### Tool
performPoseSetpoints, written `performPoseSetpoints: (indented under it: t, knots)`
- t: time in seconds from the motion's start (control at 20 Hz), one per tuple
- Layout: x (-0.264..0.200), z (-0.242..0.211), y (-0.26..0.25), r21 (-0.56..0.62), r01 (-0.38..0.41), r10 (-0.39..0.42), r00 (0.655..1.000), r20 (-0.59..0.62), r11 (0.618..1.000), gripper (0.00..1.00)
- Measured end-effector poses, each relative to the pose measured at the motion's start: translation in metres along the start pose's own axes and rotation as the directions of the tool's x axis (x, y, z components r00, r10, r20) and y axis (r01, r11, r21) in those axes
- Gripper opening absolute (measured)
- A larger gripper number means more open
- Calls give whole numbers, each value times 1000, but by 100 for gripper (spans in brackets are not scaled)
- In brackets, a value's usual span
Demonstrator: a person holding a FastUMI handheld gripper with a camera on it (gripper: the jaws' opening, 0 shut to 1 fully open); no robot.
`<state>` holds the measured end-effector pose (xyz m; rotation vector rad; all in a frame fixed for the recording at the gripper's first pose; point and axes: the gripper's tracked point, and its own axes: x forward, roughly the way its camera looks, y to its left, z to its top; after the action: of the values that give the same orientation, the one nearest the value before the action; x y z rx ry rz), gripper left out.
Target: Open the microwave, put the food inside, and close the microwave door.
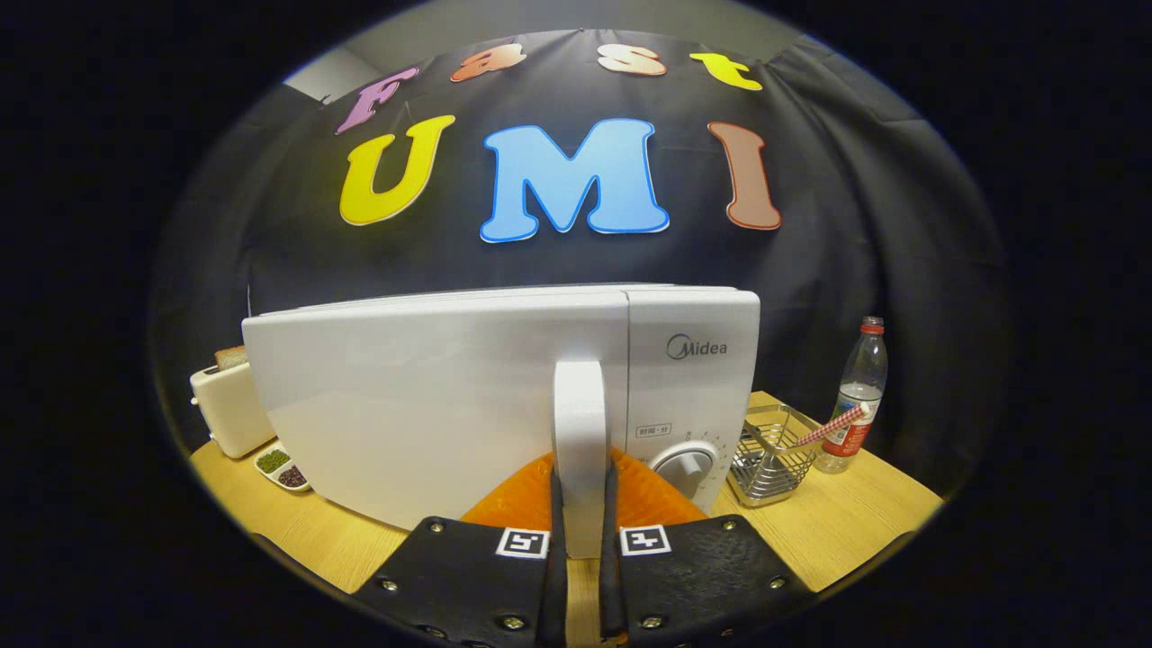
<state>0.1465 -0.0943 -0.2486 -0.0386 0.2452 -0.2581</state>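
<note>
A white microwave (432, 396) stands on the wooden table (846, 531) right in front of me, its door partly swung out toward me. My gripper (582, 531) is shut on the door's upright white handle (580, 423), with one finger pressed to each side of its lower end. The control panel with a round dial (686, 466) sits just to the right of the handle. No food item can be made out between or ahead of the fingers.
A white toaster (225, 405) with a slice of bread stands left of the microwave, with a small dish of beans (283, 468) beside it. On the right stand a wire basket (769, 454) holding a striped straw and a plastic water bottle (859, 396).
</note>
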Motion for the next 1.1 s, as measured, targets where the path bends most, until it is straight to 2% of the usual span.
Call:
performPoseSetpoints:
  t: [0.35, 0.45, 0.6, 0.7, 0.8, 0.9, 1.1]
  knots:
    - [-7, -1, 1, -9, -6, 6, 999, 31, 1000, 15]
    - [-7, -1, 0, -5, -4, 4, 1000, 27, 1000, 10]
    - [-18, -2, 3, 14, -11, 10, 1000, 16, 1000, 10]
    - [-36, -5, 3, -48, 8, -7, 1000, 29, 999, 10]
    - [-60, -10, 15, -28, -42, 42, 999, 5, 999, 10]
    - [-87, -17, 26, -60, -93, 93, 996, -12, 994, 10]
    - [-139, -27, 58, -52, -241, 240, 970, -35, 969, 10]
